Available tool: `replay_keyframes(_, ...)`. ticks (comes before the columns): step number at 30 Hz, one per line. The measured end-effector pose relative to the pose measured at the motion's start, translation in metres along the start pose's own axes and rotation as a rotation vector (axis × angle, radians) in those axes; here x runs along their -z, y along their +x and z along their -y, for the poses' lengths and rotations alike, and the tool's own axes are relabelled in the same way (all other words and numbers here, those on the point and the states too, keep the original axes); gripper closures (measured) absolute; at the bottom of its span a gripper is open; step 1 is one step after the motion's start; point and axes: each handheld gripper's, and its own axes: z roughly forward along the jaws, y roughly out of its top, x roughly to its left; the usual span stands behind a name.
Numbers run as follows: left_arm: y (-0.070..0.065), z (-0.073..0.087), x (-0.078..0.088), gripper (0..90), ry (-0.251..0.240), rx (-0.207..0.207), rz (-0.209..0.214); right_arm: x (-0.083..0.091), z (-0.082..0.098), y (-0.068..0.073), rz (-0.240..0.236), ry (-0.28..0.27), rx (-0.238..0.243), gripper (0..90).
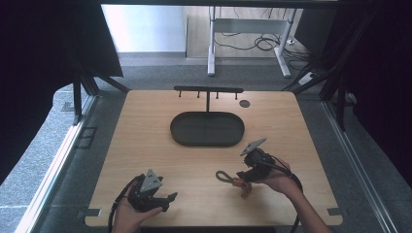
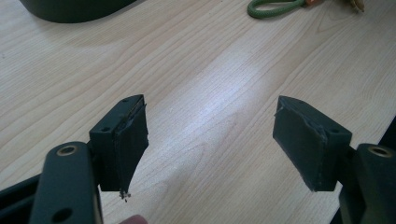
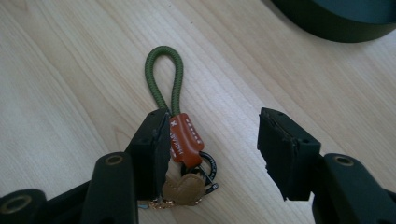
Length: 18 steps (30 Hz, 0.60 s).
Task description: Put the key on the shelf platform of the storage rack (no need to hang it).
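Pale wood grain covers the table (image 1: pixel 145 145), which we see from the high view as a near-square top sitting on grey floor. At the far middle of the table lies a dark oval tray (image 1: pixel 207 129), and just behind it stands a black T-shaped rack (image 1: pixel 208 90) with small pegs hanging from its crossbar. A small dark round disc (image 1: pixel 244 103) sits on the wood to the right of the rack.

We note the left gripper (image 1: pixel 165 200) near the front edge, left of centre, held in the person's left hand (image 1: pixel 127 217). In the left gripper view its jaws stand wide apart over bare wood, with nothing between them.

The right gripper (image 1: pixel 241 175) is right of centre, in front of the tray, held in the right hand (image 1: pixel 278 181). In the right gripper view its jaws are also apart. Between them, lying on the table, is a key strap (image 3: pixel 173 109): a green cord loop (image 3: pixel 164 74) pointing away from the gripper, an orange sleeve (image 3: pixel 183 140) with pale lettering, a black clip (image 3: pixel 208 168) and a tan tag (image 3: pixel 183 187). The orange sleeve lies right against the left-hand jaw; the other jaw is well clear of it. We cannot tell whether the jaw presses the sleeve or only rests beside it.
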Motion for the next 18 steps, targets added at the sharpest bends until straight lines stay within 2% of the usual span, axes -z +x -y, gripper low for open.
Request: replay_keyframes(18, 0.0, 0.0, -0.001, 27.0, -0.001, 0.005, 0.0, -0.031, 0.003, 0.01, -0.049, 0.104, 0.036, 48.1)
